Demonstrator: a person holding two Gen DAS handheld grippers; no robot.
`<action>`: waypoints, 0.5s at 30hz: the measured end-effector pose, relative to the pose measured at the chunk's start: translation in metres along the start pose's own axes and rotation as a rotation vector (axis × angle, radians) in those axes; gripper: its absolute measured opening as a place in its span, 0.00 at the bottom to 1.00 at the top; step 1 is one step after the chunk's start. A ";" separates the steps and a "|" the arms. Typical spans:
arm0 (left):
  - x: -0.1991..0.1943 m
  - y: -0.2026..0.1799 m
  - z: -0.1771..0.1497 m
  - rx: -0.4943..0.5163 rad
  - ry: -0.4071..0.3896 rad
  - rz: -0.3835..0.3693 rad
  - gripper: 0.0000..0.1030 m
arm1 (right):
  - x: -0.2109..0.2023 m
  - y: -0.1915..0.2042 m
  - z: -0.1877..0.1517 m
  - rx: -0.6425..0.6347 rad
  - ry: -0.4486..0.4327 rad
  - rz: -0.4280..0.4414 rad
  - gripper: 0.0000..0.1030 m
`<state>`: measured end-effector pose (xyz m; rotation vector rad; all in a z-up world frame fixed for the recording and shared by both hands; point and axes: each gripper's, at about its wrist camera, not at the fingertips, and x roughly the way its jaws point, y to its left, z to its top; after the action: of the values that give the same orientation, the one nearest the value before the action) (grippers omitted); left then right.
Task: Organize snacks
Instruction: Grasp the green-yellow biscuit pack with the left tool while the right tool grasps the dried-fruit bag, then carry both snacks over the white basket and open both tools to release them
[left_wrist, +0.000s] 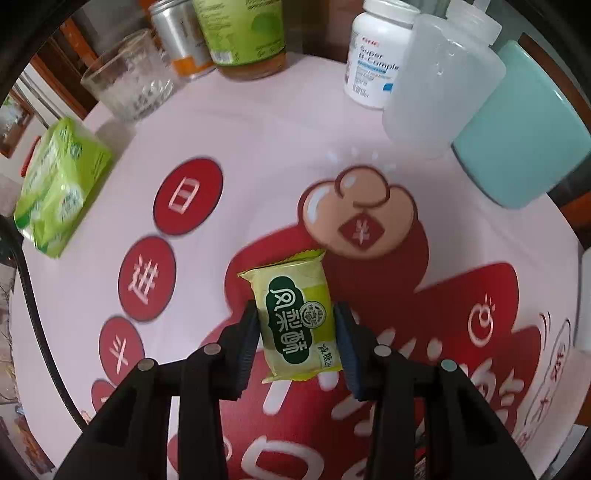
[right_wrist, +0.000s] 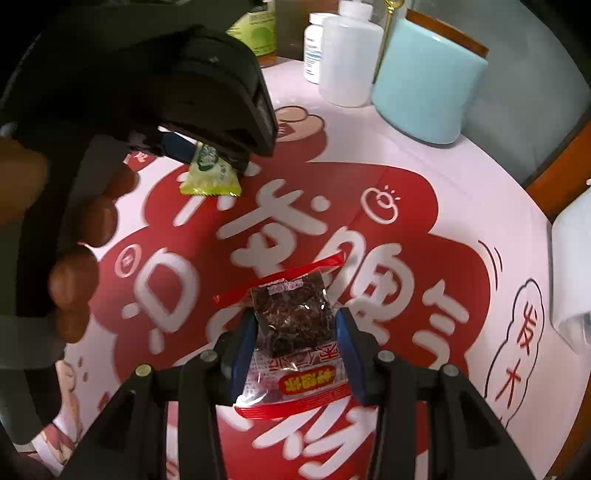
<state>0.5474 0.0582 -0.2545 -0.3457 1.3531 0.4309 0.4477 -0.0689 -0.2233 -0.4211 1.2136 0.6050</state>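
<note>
My left gripper (left_wrist: 297, 332) is shut on a yellow-green pineapple cake packet (left_wrist: 293, 317) and holds it above the pink and red table mat (left_wrist: 258, 147). The same packet (right_wrist: 210, 175) shows in the right wrist view, hanging from the left gripper (right_wrist: 207, 155) at the upper left. My right gripper (right_wrist: 295, 343) is shut on a clear red-edged packet of dark dried snack (right_wrist: 291, 332), held above the mat (right_wrist: 406, 221).
A green tissue pack (left_wrist: 59, 184) lies at the left. A glass (left_wrist: 125, 77), a tin (left_wrist: 177, 37), a green jar (left_wrist: 243, 37), a white pill bottle (left_wrist: 376, 55), a translucent bottle (left_wrist: 443, 88) and a light blue container (left_wrist: 524, 129) line the far edge.
</note>
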 end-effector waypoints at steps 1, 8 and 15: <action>-0.003 0.003 -0.005 0.001 0.003 -0.007 0.37 | -0.005 0.006 -0.001 0.002 -0.005 0.005 0.42; -0.050 0.021 -0.055 0.155 -0.021 -0.052 0.37 | -0.062 0.039 -0.022 0.048 -0.071 0.027 0.42; -0.116 0.082 -0.109 0.314 -0.050 -0.119 0.37 | -0.121 0.069 -0.074 0.094 -0.137 0.097 0.42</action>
<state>0.3958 0.0661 -0.1604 -0.1528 1.3194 0.1229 0.3216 -0.0850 -0.1293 -0.2389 1.1309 0.6467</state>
